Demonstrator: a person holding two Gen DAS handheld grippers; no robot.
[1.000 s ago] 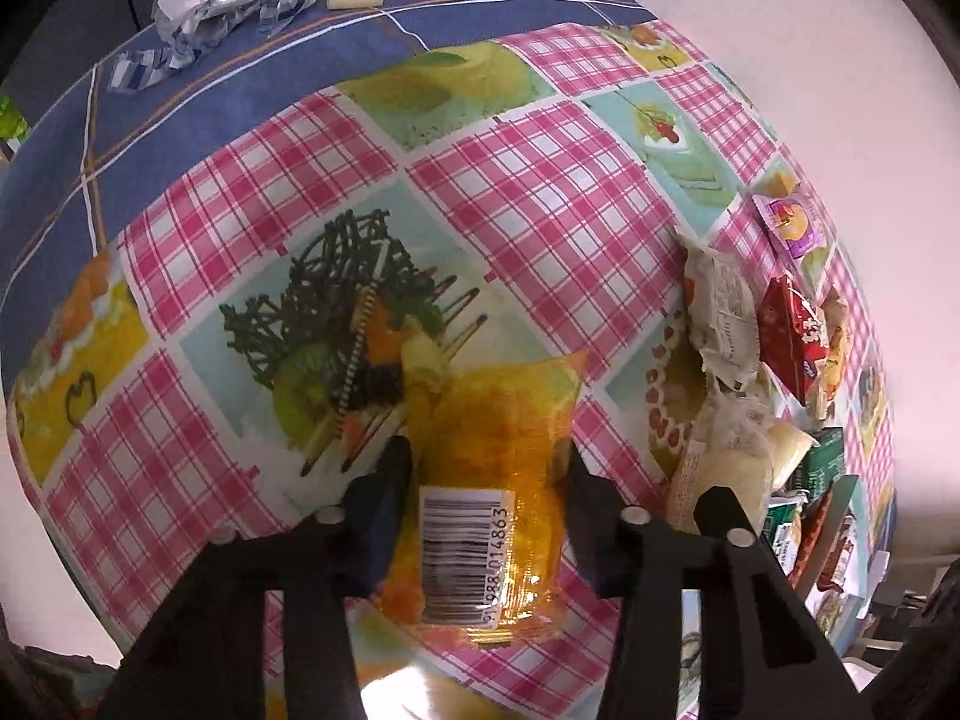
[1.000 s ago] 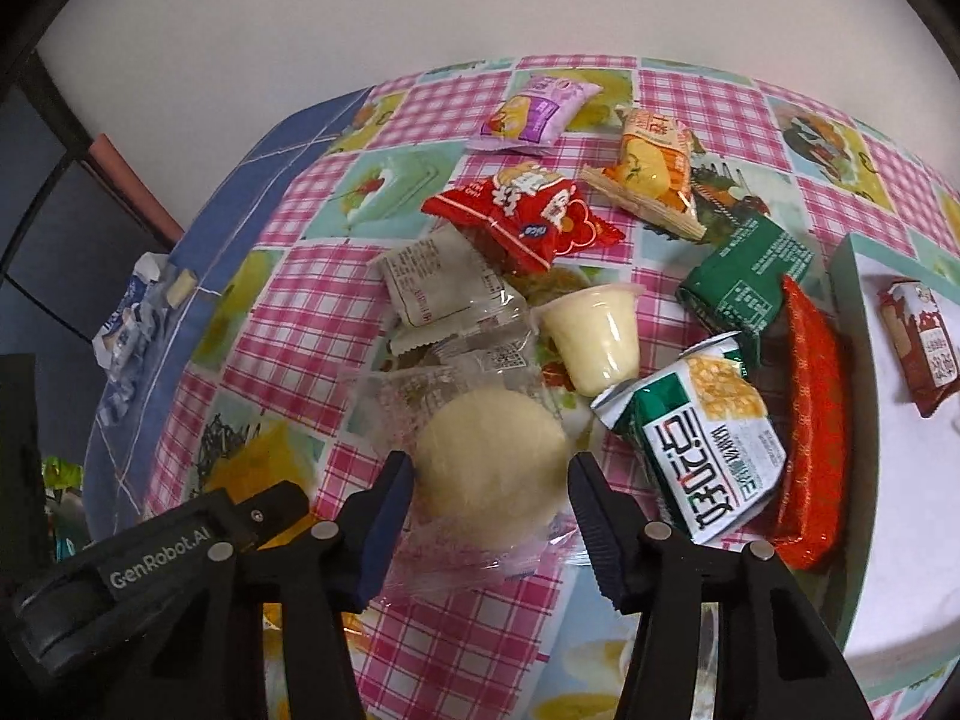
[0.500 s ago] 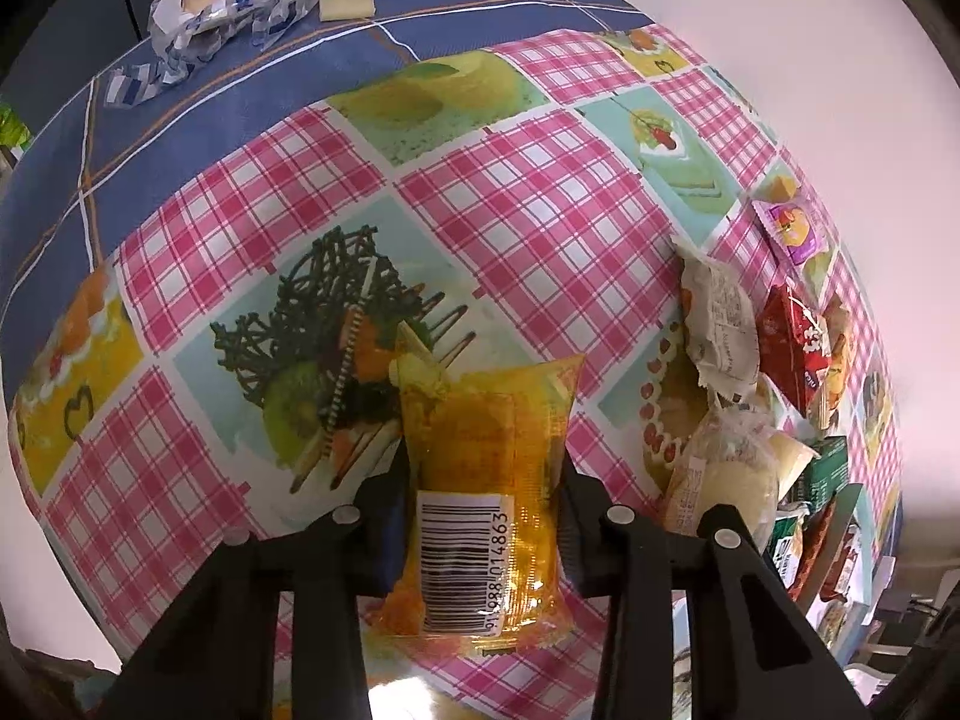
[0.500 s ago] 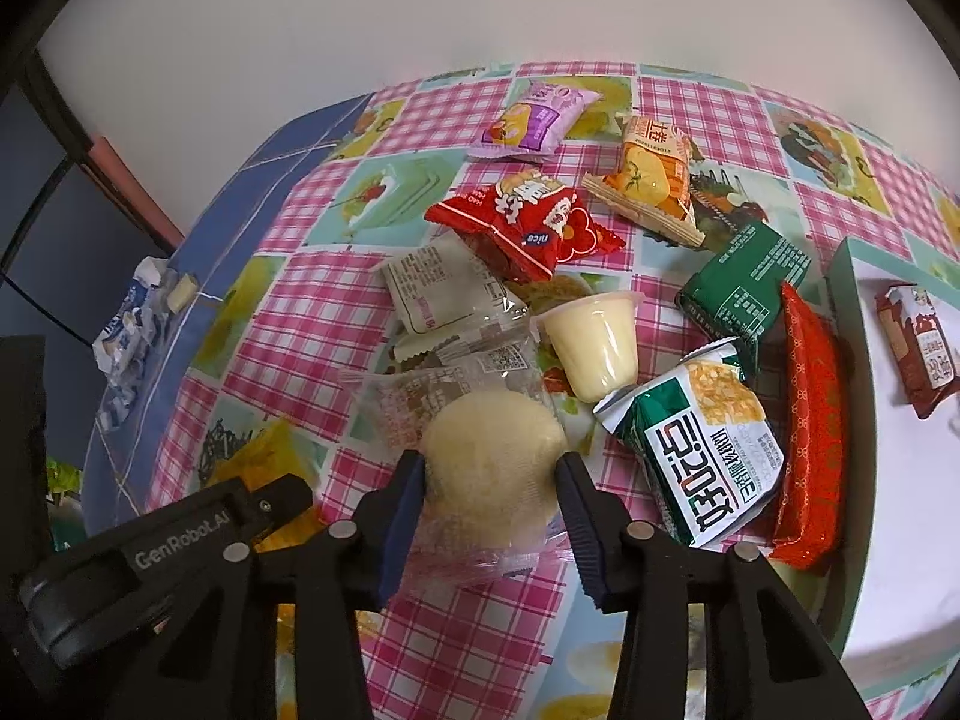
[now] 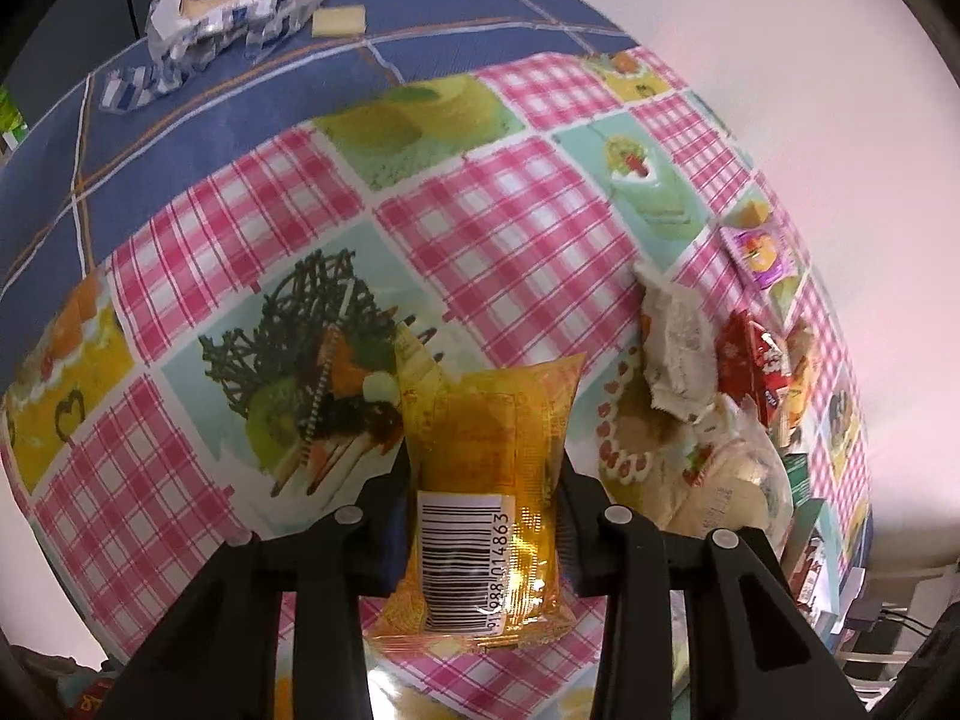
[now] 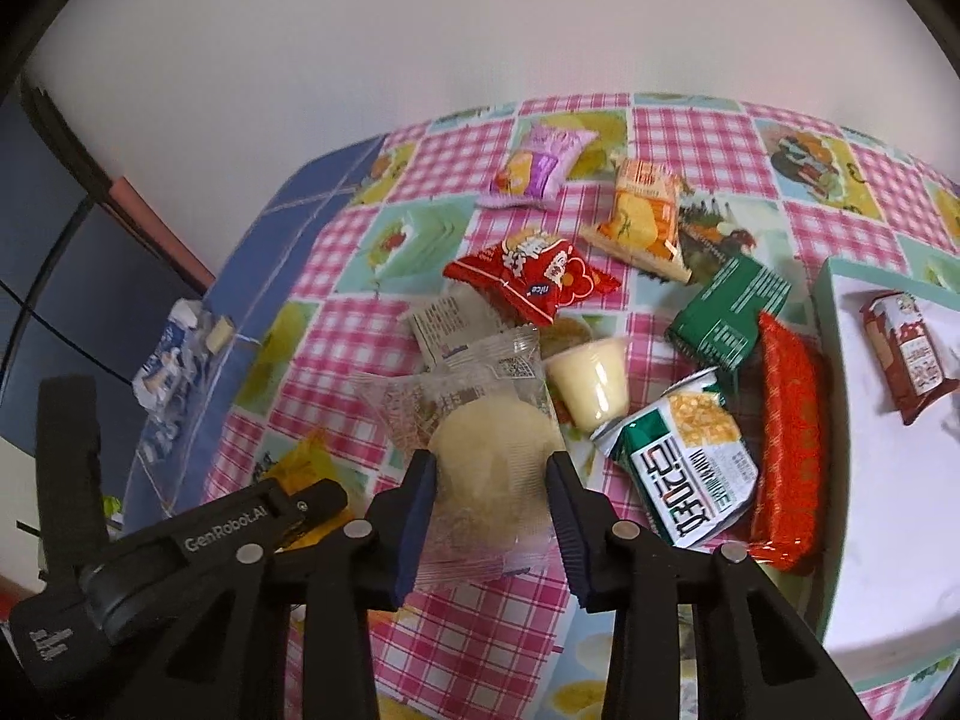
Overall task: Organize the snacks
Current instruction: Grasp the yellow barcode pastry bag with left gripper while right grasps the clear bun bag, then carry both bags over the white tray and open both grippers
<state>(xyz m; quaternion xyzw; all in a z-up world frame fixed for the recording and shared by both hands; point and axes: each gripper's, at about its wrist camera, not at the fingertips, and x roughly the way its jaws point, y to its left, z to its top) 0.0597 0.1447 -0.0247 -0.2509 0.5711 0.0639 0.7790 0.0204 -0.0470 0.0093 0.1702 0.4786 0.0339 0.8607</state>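
Note:
My left gripper [image 5: 483, 468] is shut on a yellow snack packet [image 5: 486, 468] with a barcode, held just above the checked tablecloth [image 5: 516, 240]. My right gripper [image 6: 489, 468] is shut on a clear-wrapped pale round bun [image 6: 489, 456], lifted a little off the pile. The left gripper's black body [image 6: 180, 546] shows at the lower left of the right wrist view, with the yellow packet [image 6: 303, 459] peeking behind it. The bun [image 5: 732, 480] also shows at the right of the left wrist view.
Loose snacks lie ahead of the right gripper: a red packet [image 6: 531, 276], purple packet [image 6: 540, 165], orange packet [image 6: 645, 219], pudding cup [image 6: 591, 384], green boxes [image 6: 729, 312], green-white packet [image 6: 690, 474]. A white tray [image 6: 834, 420] at right holds a brown packet [image 6: 909, 351]. A blue wrapper [image 5: 234, 6] lies far left.
Both grippers have closed on their items and risen slightly: the left on the yellow packet, the right on the bun, which has lifted off the pile.

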